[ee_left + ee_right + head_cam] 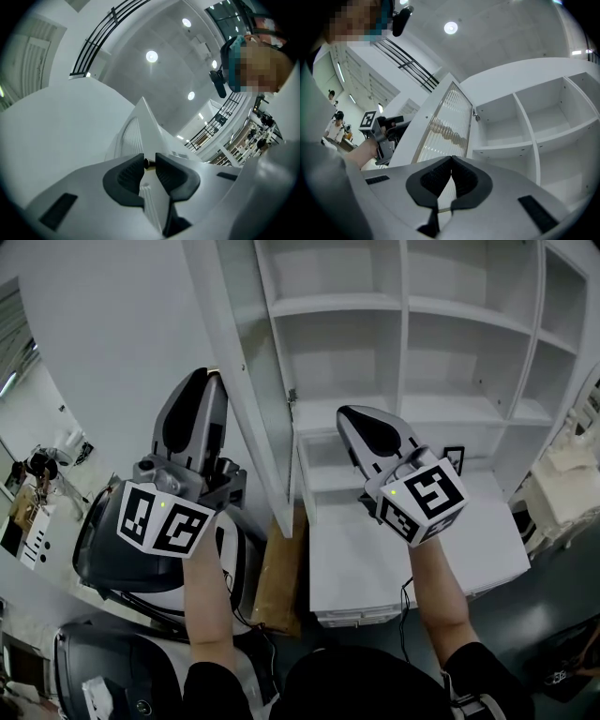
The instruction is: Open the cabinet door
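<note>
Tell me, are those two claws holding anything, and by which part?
Left gripper clamps the cabinet door by its free edge; right gripper holds nothing.

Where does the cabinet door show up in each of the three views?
Head view: cabinet door is a white panel seen edge-on, slanting down left of centre.
Left gripper view: cabinet door rises at centre, its edge between the jaws.
Right gripper view: cabinet door shows its ribbed panel centre-left, beside the shelves.
Shared landmark: the left gripper, clamped on the door's free edge.
</note>
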`<state>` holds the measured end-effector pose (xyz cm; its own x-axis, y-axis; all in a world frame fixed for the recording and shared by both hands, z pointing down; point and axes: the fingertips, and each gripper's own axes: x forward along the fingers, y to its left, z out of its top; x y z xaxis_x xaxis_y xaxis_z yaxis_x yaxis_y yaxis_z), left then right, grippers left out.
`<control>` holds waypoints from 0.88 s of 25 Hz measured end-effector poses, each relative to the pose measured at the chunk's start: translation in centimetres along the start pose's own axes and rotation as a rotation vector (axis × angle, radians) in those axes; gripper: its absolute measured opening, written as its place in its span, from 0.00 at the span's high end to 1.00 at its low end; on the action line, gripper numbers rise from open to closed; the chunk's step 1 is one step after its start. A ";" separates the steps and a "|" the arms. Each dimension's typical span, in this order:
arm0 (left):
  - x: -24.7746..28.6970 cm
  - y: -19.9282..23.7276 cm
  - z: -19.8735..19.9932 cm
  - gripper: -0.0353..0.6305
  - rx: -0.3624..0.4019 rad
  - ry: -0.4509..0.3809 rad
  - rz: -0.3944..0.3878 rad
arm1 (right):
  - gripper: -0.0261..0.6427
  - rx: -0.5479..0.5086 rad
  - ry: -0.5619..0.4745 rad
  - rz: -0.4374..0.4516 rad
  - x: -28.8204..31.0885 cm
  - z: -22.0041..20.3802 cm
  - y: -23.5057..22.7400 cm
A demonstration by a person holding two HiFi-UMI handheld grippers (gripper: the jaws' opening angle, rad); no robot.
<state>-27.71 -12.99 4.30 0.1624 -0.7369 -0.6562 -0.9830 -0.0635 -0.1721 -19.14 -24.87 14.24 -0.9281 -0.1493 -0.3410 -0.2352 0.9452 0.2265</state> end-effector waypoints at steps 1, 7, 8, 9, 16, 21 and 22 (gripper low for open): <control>-0.1 0.2 0.1 0.82 0.010 0.005 0.006 | 0.93 0.003 0.001 0.004 0.2 -0.1 0.0; 0.1 0.0 0.0 0.82 0.029 0.027 -0.015 | 0.93 0.017 0.000 0.013 0.6 -0.5 0.3; 0.1 0.1 0.0 0.82 0.022 0.024 -0.012 | 0.93 0.017 0.000 0.013 0.6 -0.5 0.3; 0.0 0.2 0.0 0.82 0.011 0.020 -0.011 | 0.93 0.017 0.000 0.013 0.6 -0.5 0.3; -0.7 0.2 -0.2 0.85 -0.005 0.017 -0.005 | 0.93 0.023 0.000 0.005 -0.1 -0.7 0.0; -2.2 -0.1 -0.3 0.86 -0.017 0.011 -0.004 | 0.93 0.028 0.004 0.007 -0.7 -1.1 0.2; -2.6 -0.3 -0.3 0.86 -0.018 0.013 -0.004 | 0.93 0.029 0.006 0.008 -0.9 -1.3 0.2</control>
<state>-27.87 -11.26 6.27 0.1653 -0.7450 -0.6462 -0.9838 -0.0785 -0.1611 -18.74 -24.88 15.76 -0.9315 -0.1434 -0.3342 -0.2196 0.9543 0.2028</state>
